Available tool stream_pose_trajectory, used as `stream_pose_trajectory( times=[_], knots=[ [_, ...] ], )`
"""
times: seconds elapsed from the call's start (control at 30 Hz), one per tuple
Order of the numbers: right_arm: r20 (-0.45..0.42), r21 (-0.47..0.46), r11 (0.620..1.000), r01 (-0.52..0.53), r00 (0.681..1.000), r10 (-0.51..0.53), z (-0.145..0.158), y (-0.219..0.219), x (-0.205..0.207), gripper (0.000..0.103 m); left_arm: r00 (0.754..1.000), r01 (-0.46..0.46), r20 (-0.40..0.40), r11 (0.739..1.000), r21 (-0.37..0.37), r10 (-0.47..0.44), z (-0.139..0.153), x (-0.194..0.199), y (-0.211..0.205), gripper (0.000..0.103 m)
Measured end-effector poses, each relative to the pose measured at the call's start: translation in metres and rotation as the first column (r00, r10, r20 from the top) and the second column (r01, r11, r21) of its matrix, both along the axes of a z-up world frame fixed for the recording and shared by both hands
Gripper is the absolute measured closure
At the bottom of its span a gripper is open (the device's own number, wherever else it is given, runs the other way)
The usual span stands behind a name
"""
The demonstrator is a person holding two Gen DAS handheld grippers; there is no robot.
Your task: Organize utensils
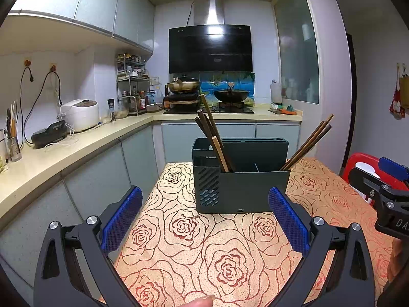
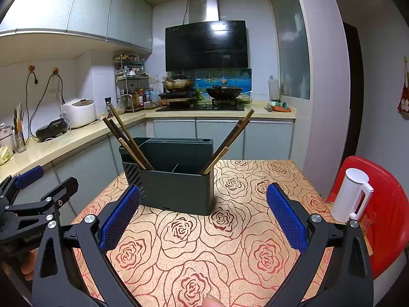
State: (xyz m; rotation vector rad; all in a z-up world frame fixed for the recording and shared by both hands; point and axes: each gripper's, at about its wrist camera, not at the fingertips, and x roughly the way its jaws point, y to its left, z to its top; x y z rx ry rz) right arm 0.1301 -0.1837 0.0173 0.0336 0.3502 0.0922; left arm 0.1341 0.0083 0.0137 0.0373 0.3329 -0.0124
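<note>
Apparently most of the sorting is behind me; the dark grey rectangular plastic utensil holder (image 1: 240, 179) stands upright on the desk with the rose-patterned tan cloth (image 1: 204, 250), and two bundles of brown wooden chopsticks sit in it; one bundle (image 1: 213, 140) leans out of the left end compartment, the other (image 1: 308, 143) leans out of the right end, and the middle compartment between them looks empty from my angle.

My left claw (image 1: 204, 220) hangs in front of the holder with its blue-padded fingers spread wide and nothing between them; my right claw (image 2: 203, 217) is just as wide open and just as empty, facing the same holder from slightly further right; neither one touches the holder or the chopsticks.

I see no loose utensil lying on the cloth in either view, so I judge the task done or very nearly so; what may remain is a check of the parts of the desk that my cameras do not cover. A white plastic kettle (image 2: 351, 194) on a red plastic stool (image 2: 388, 204) stands beside the desk on the right; I take it as no part of the job.
</note>
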Motion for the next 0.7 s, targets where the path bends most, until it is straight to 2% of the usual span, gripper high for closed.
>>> stream_pose_trajectory(
  times=[0.7],
  knots=[
    [-0.011,-0.012,1.000,-0.008,1.000,0.008,-0.0033,0.0064,0.0011,0.007,1.000,0.003,-0.007,0.999,-0.034,-0.003,-0.0012,0.0012,0.0033,0.007]
  ],
)
